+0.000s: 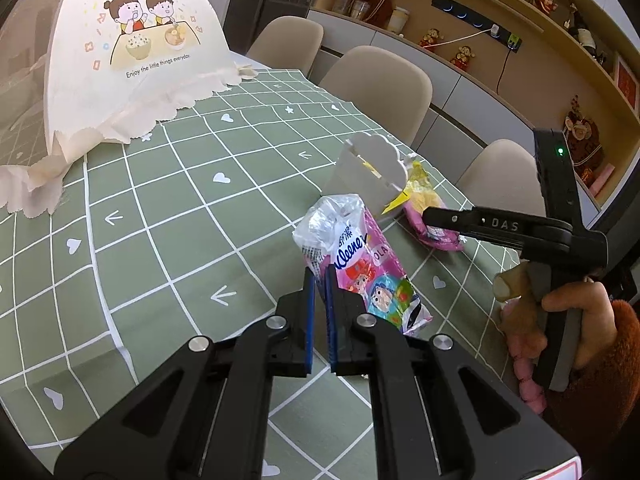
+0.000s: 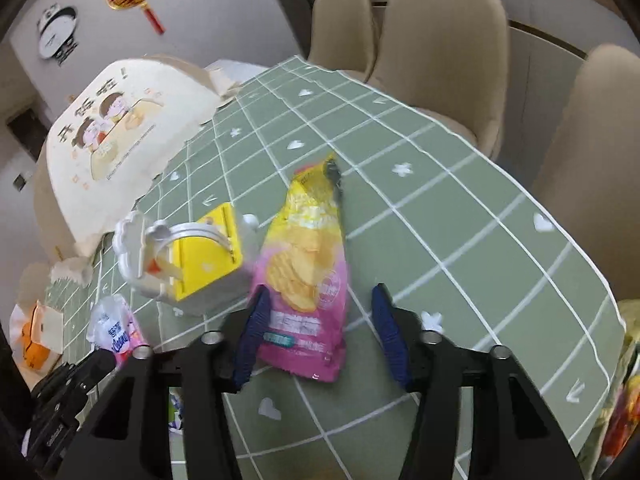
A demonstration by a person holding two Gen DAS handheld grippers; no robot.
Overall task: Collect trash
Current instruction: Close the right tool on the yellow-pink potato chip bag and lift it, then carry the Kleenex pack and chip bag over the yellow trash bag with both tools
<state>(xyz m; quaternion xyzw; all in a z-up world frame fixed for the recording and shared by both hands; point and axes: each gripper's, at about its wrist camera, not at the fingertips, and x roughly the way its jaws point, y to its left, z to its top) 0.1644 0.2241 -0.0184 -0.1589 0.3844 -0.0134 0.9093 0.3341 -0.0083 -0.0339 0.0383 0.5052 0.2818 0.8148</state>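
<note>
Left gripper point(image 1: 319, 280): clamped on the edge of the tissue pack point(image 1: 360, 264), which it holds over the tablecloth point(image 1: 180, 208).
Right gripper point(image 2: 318, 332): jaws apart, straddling the near end of the chip bag point(image 2: 306, 276); pads not seen pressing it.
Chip bag, lie: flat on the cloth, long axis running straight away from the right gripper, pink end nearest, yellow end farthest.
Nearer hand: the right; the left is occupied.
Bin point(image 2: 188, 256): white with yellow lid, just left of the bag, farther from the tool.
Judgement: closing across the bag's width should catch it.
</note>
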